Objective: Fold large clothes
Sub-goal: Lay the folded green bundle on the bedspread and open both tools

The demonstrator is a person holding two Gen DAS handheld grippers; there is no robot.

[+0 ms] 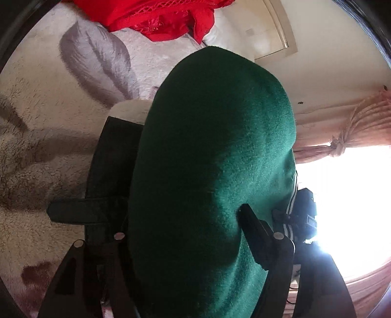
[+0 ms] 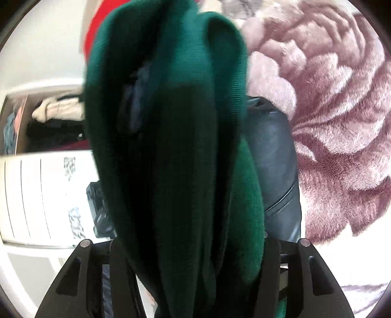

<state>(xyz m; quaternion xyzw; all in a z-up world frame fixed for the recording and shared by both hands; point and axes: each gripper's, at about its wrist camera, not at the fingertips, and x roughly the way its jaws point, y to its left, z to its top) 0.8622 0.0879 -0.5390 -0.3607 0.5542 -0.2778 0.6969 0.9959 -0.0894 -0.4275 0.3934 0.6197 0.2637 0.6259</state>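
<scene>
One green sweater (image 1: 210, 171) fills the middle of both views, bunched into a thick hanging fold. The left gripper (image 1: 185, 220) is clamped on it: the cloth bulges out between the two black fingers (image 1: 254, 232), and the right-hand finger presses into the knit. A striped cuff or hem (image 1: 292, 208), white lines on dark, shows at the sweater's right edge in the left wrist view.

In the right wrist view the same sweater (image 2: 171, 146) rises from between the fingers of the right gripper (image 2: 193, 244), which is closed on the lower part of the fold; the fabric is pinched narrow there and spreads wider above. A small dark blue patch (image 2: 136, 105), perhaps a label, sits inside the fold, too blurred to read.

Below and behind lies one fluffy blanket (image 1: 48, 146), cream with grey leaf shapes; in the right view it shows a large mauve flower print (image 2: 330, 122). One red garment (image 1: 158, 17) lies crumpled on the blanket at its far end. One dark blue leather-like garment (image 2: 276, 159) hangs just beside the sweater on its right.

One pink curtain (image 1: 347, 137), knotted, hangs by a bright window (image 1: 342, 200). An open shelf (image 2: 48, 122) holds several piled clothes.
</scene>
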